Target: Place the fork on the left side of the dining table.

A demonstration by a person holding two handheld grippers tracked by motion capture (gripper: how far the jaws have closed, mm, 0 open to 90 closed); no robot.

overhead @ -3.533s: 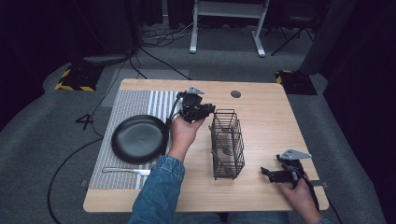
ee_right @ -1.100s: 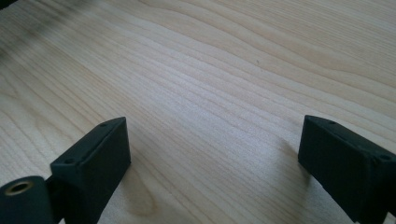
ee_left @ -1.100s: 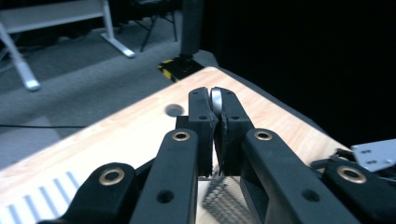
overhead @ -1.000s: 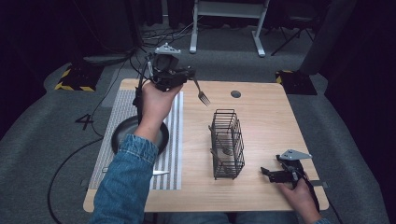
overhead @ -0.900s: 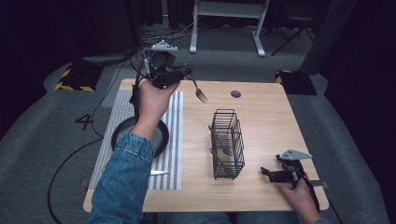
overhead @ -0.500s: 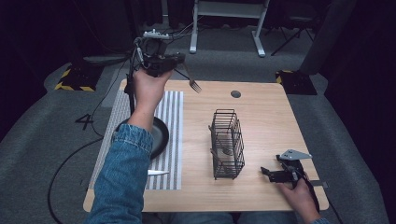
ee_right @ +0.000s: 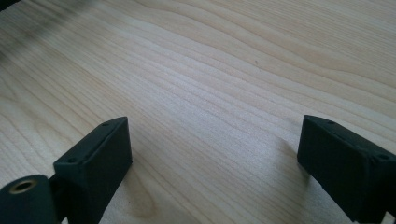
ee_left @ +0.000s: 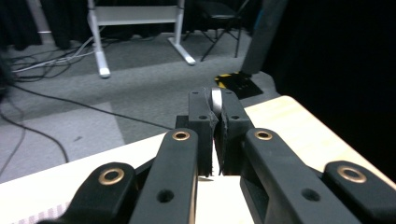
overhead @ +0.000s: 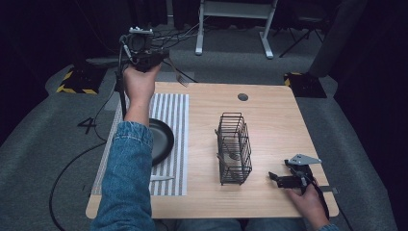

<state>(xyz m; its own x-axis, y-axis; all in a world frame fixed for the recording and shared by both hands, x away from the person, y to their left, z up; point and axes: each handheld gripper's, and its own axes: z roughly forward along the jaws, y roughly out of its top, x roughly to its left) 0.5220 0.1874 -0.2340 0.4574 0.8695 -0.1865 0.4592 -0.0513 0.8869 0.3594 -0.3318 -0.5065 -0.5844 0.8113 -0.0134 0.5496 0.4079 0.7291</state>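
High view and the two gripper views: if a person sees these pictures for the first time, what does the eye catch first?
First, the left claw, raised high beyond the table's far left corner and shut on a fork whose tines point toward the table. Next, the black wire basket standing upright mid-table, right of the striped mat and black pan. The right claw rests open at the near right edge.

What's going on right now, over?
Left gripper shut on silver metal fork, raised past table's far edge. Right gripper open, resting on wooden table. Nothing blocking.
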